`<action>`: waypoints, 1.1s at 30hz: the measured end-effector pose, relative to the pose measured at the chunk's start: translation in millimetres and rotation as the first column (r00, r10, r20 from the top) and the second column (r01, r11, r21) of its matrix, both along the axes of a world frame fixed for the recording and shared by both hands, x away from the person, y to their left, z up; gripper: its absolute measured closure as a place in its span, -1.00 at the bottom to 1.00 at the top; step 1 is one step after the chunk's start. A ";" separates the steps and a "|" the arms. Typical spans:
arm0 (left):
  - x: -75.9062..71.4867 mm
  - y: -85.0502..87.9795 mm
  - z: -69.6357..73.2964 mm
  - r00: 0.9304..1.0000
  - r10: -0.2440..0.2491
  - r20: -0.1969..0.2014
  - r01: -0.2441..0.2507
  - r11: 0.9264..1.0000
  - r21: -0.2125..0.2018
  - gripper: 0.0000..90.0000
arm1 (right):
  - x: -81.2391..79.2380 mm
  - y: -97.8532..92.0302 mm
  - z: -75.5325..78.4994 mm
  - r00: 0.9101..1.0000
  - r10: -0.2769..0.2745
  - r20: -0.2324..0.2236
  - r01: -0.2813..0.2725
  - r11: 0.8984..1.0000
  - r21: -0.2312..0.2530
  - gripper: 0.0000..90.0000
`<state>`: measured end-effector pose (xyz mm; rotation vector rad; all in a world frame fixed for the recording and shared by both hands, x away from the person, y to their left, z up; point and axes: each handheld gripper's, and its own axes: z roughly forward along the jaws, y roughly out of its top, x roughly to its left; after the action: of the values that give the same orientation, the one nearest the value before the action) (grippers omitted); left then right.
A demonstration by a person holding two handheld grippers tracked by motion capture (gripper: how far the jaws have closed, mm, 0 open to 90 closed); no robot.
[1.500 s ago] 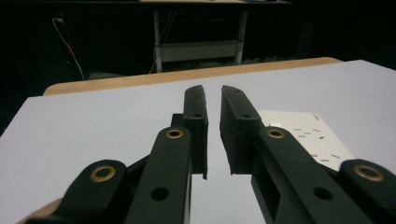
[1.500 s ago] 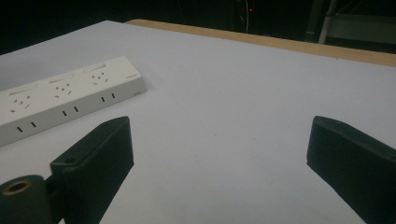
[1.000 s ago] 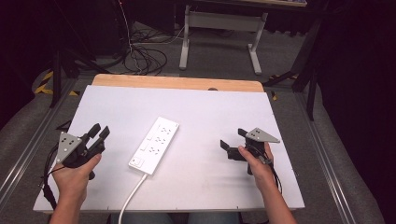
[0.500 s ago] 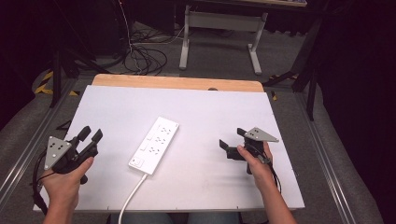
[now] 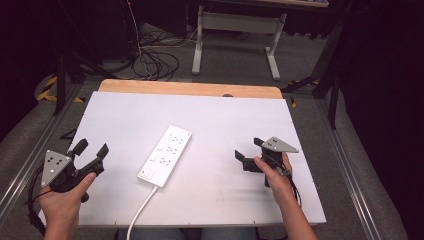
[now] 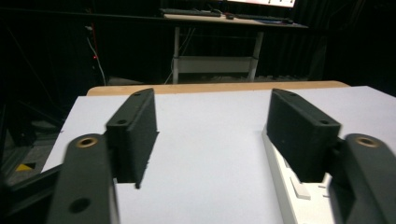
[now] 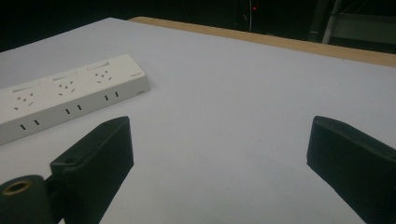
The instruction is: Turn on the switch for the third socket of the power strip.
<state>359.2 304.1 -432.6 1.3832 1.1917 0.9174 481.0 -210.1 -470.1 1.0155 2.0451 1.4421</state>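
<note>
Dim room, dark walls. White table with a wooden far edge on grey carpet. Behind it a grey-legged desk, and tangled black cables on the floor. Yellow-black tape at left.

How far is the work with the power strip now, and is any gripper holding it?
Done: nothing visible. The power strip lies flat on the white table, its cord running off the near edge. In hand: nothing. The left gripper is open beside the strip, near the table's left edge; the right gripper is open on its other side, apart from it. Left: any contact with the strip.
</note>
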 end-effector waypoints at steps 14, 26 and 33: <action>1.1 -6.5 -0.9 0.998 0.053 0.023 -0.054 0.997 0.056 -0.99 | -2.8 -0.6 -0.4 1.000 0.000 0.002 0.000 1.000 0.000 -0.85; 1.8 -2.7 -5.8 0.996 0.082 0.022 -0.083 0.993 0.086 -0.99 | -2.8 -0.9 0.0 1.000 -0.014 0.013 0.014 1.000 0.006 -0.92; 2.8 -0.6 -7.3 0.998 0.061 0.010 -0.062 0.995 0.073 -0.99 | -3.2 -1.1 -0.1 1.000 -0.018 0.009 0.017 1.000 0.007 -0.92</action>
<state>362.0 303.4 -439.9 1.4068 1.2109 1.0180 477.9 -211.3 -470.2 1.0250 2.0212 1.4432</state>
